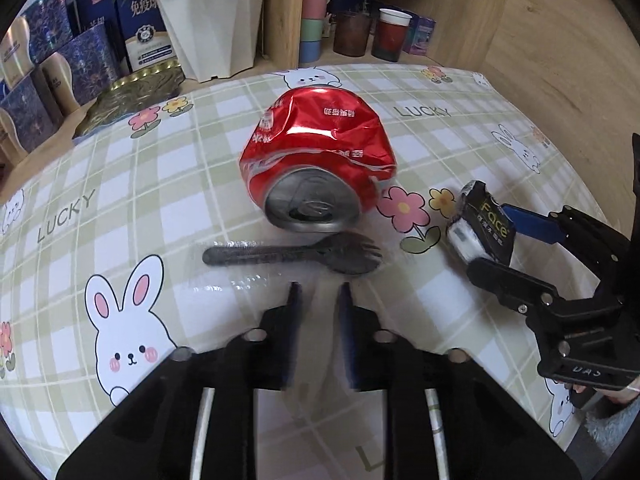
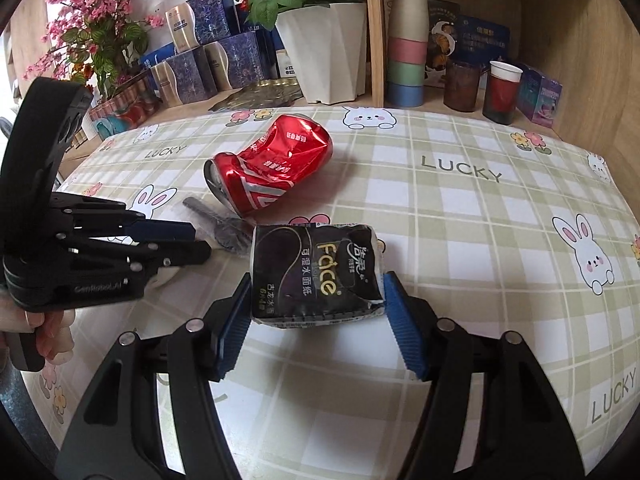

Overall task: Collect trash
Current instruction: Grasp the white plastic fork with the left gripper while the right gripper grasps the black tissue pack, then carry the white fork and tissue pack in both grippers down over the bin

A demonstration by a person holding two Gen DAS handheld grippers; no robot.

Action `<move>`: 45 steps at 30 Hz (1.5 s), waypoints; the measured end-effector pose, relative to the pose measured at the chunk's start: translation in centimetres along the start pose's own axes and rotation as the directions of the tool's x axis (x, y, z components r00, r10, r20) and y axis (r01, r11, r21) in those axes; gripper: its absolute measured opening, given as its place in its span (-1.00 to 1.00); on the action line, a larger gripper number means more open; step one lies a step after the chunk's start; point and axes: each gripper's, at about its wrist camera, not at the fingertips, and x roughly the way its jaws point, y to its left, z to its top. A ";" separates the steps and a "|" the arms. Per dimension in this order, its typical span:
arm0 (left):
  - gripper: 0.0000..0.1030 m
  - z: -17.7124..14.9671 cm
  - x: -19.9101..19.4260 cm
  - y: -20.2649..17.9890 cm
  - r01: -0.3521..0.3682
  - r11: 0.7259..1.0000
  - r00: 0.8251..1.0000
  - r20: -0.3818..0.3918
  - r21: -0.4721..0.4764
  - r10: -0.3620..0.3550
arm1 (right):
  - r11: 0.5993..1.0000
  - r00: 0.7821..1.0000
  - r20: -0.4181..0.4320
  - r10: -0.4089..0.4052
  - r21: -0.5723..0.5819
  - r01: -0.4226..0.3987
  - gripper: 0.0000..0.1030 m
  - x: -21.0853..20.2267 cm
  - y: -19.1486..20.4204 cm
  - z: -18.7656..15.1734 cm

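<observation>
- Left tool (image 1: 318,292) was pressed together, empty, just short of wrapped black spork (image 1: 294,254); reopen, straddle handle.
- Right tool (image 2: 316,312) pinched black tissue pack (image 2: 316,276); lift straight off counter (image 2: 460,240).

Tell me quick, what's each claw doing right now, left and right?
Left claw: shut, nothing visibly between its tips, just short of the wrapped black spork.
Right claw: shut on the black tissue pack.
</observation>
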 end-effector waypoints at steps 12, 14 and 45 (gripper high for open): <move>-0.76 -5.3 -4.8 -1.6 0.068 0.998 0.998 0.016 -0.005 -0.068 | 1.000 1.000 0.000 -0.004 -0.018 0.004 0.25 -0.2 0.4 -0.2; -0.76 -6.5 -6.0 -1.5 0.083 0.996 0.996 0.017 -0.033 -0.082 | 1.000 1.000 -0.009 -0.014 -0.024 0.014 0.25 -0.1 0.6 -0.1; -0.76 -24.2 -22.2 -3.1 0.067 0.988 0.992 0.113 -0.140 -0.051 | 0.986 0.986 -0.050 0.162 -0.037 -0.164 0.25 -16.2 14.8 -13.1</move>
